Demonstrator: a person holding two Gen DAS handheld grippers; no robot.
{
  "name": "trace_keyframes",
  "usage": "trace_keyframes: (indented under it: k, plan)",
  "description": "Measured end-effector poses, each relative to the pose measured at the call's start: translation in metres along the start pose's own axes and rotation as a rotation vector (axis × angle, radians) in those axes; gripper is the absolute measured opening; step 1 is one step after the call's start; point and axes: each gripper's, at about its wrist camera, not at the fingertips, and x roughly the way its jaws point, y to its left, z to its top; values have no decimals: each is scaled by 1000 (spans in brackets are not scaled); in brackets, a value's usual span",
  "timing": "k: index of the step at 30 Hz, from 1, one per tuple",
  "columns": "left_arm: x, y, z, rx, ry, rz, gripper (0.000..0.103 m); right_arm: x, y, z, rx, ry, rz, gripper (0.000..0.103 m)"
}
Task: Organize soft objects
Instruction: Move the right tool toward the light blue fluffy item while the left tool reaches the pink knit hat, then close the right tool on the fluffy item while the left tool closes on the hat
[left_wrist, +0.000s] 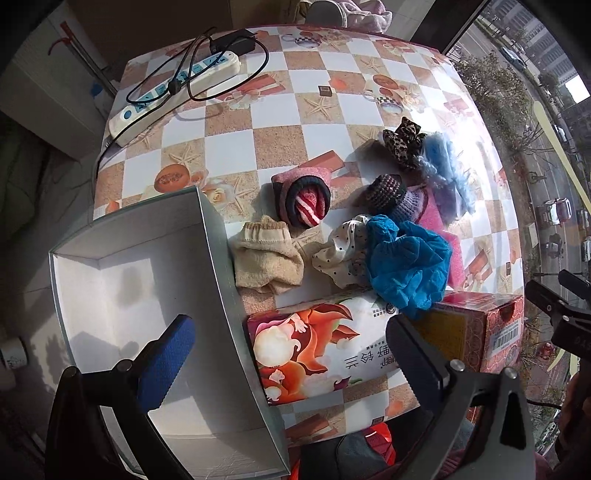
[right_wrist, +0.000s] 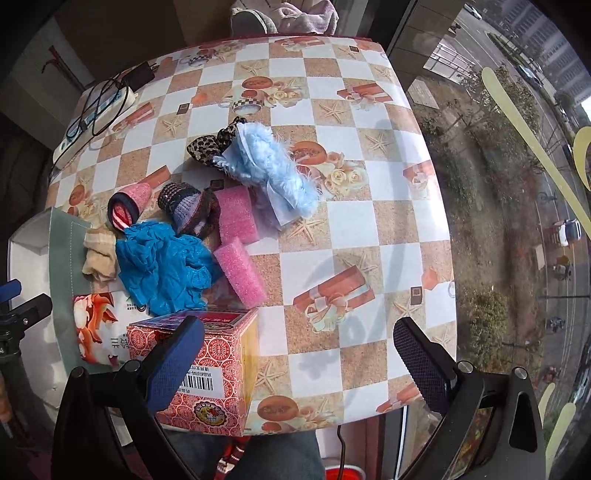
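In the left wrist view, the left gripper (left_wrist: 295, 354) is seen with its jaws spread wide and nothing between them, one finger over the white box (left_wrist: 122, 295) and the other over the flat printed pack (left_wrist: 325, 339). The white box sits at the near left of the checked table (left_wrist: 240, 133). Just right of its wall a beige sock (left_wrist: 266, 254) is found, with a rolled pink sock (left_wrist: 303, 195) just beyond it. Further right, a blue crumpled cloth (left_wrist: 406, 258) lies partly over a polka-dot scrunchie (left_wrist: 343, 254) (the two overlap). A power strip (left_wrist: 177, 92) lies at the far left.

In the right wrist view, the right gripper (right_wrist: 299, 354) is likewise held wide open and empty, above bare table and the red patterned box (right_wrist: 218, 369). Two pink sponges (right_wrist: 236, 236) lie near the middle, touching the blue crumpled cloth (right_wrist: 162, 266). A crocheted piece (right_wrist: 188, 210) sits just beside them, and a fluffy light-blue item (right_wrist: 273, 170) rests against a leopard scrunchie (right_wrist: 210, 144) further away.
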Motion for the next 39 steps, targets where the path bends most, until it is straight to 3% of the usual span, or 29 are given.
trace_keyframes:
  k: [12, 21, 30, 34, 39]
  plan:
    - [45, -28, 72, 50, 29, -41, 103, 16, -10, 22, 59, 12, 4, 103]
    - [98, -36, 110, -2, 101, -38, 103, 64, -7, 81, -28, 50, 26, 103]
    - [146, -26, 123, -115, 150, -45, 103, 133, 12, 126, -99, 99, 97, 103]
    - [161, -24, 124, -133, 146, -32, 103, 165, 1, 133, -41, 146, 103, 103]
    - [186, -9, 126, -153, 157, -27, 103, 180, -35, 131, 64, 168, 47, 103]
